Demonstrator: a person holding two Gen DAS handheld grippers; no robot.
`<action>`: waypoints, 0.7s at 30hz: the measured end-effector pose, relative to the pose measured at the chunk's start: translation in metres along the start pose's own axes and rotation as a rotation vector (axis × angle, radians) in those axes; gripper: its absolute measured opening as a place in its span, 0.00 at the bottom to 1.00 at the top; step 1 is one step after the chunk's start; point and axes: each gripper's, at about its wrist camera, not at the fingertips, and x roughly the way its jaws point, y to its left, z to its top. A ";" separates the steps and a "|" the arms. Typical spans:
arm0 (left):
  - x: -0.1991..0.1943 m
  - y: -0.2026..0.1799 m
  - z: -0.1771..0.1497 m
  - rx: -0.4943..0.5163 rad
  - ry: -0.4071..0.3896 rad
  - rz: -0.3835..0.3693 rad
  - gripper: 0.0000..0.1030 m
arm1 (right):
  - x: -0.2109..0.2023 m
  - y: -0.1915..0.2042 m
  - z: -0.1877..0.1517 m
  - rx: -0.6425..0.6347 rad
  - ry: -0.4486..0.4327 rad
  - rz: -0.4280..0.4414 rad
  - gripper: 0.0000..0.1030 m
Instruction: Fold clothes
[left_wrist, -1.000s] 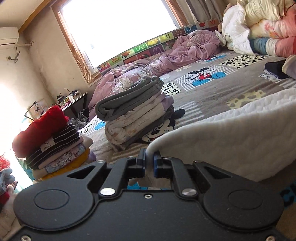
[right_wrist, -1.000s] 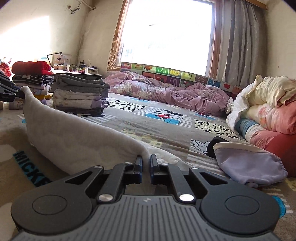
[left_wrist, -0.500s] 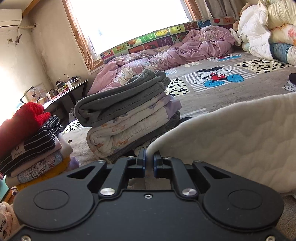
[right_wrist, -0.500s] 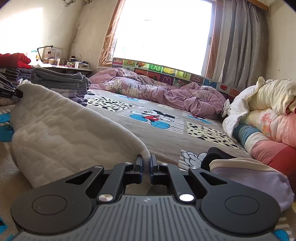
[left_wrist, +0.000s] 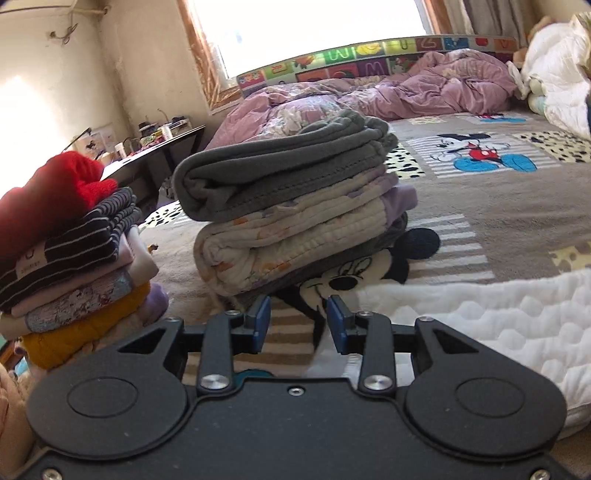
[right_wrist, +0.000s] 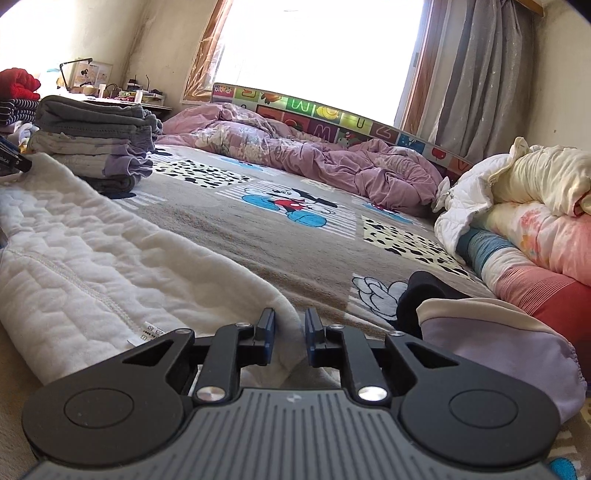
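Observation:
A white quilted garment (left_wrist: 491, 325) lies flat on the Mickey Mouse blanket (left_wrist: 498, 210), folded over; it also shows in the right wrist view (right_wrist: 85, 258). My left gripper (left_wrist: 298, 322) is open, its blue pads apart at the garment's left end, holding nothing. My right gripper (right_wrist: 290, 335) is open, with the garment's near corner lying between its jaws. A stack of folded clothes topped by a grey piece (left_wrist: 291, 206) stands just beyond the left gripper and shows at left in the right wrist view (right_wrist: 92, 140).
A second pile with a red and a striped item (left_wrist: 62, 236) stands at far left. A crumpled purple duvet (right_wrist: 314, 158) lies under the window. Rolled bedding (right_wrist: 528, 221) lines the right side. A lilac garment (right_wrist: 498, 354) and a dark sock (right_wrist: 421, 295) lie near the right gripper.
Both grippers have lowered the white garment onto the blanket and opened, letting go of it. The garment now lies flat instead of hanging between them.

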 end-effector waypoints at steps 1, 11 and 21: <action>-0.001 0.011 0.000 -0.057 0.009 -0.010 0.34 | -0.002 -0.003 0.001 0.011 -0.008 -0.014 0.18; 0.017 0.046 -0.026 -0.434 0.190 -0.282 0.35 | -0.022 -0.006 -0.005 0.137 0.016 0.108 0.26; 0.024 0.017 -0.030 -0.291 0.177 -0.207 0.12 | -0.001 0.013 -0.011 0.107 0.106 0.180 0.38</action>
